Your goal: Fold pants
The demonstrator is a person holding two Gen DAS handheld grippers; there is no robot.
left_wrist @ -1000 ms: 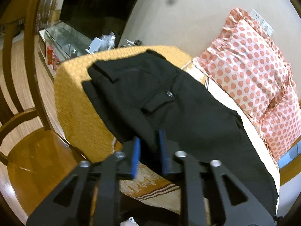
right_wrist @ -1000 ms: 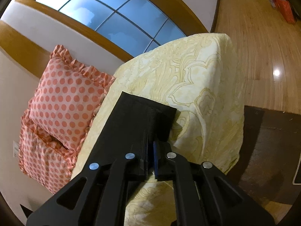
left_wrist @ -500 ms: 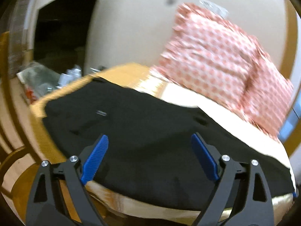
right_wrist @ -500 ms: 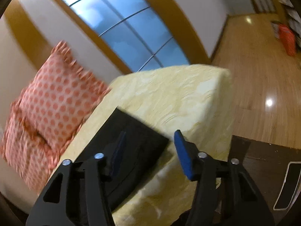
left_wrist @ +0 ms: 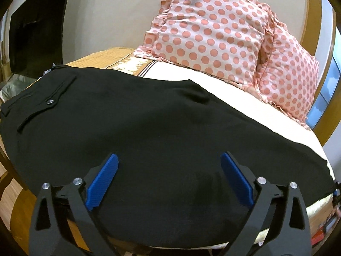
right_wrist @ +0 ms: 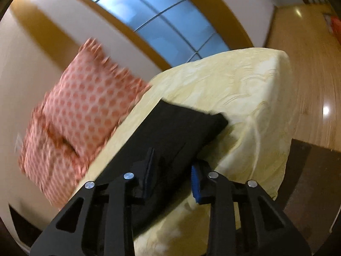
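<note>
Black pants (left_wrist: 149, 111) lie flat across the bed (left_wrist: 234, 85), with the waist and a buttoned back pocket (left_wrist: 50, 101) at the left and the legs running right. My left gripper (left_wrist: 168, 155) hovers over the near edge of the pants. Its jaws are opening wide and its blue pads touch nothing. In the right wrist view the leg hem of the pants (right_wrist: 181, 123) rests on the yellow bedcover (right_wrist: 245, 85). My right gripper (right_wrist: 172, 159) straddles the hem's near edge. Its jaws are closing, with cloth between them and a gap still showing.
Two pink polka-dot pillows (left_wrist: 208, 27) lean against the wall behind the pants, blurred in the right wrist view as pillows (right_wrist: 85, 93). A wooden chair seat (left_wrist: 12, 213) stands by the bed's near left. Wooden floor (right_wrist: 315, 64) and a dark mat (right_wrist: 309, 181) lie right of the bed.
My left gripper let go of the pants' edge, spread wide and slid sideways along the pants. My right gripper let go of the hem, opened, then narrowed around it again.
</note>
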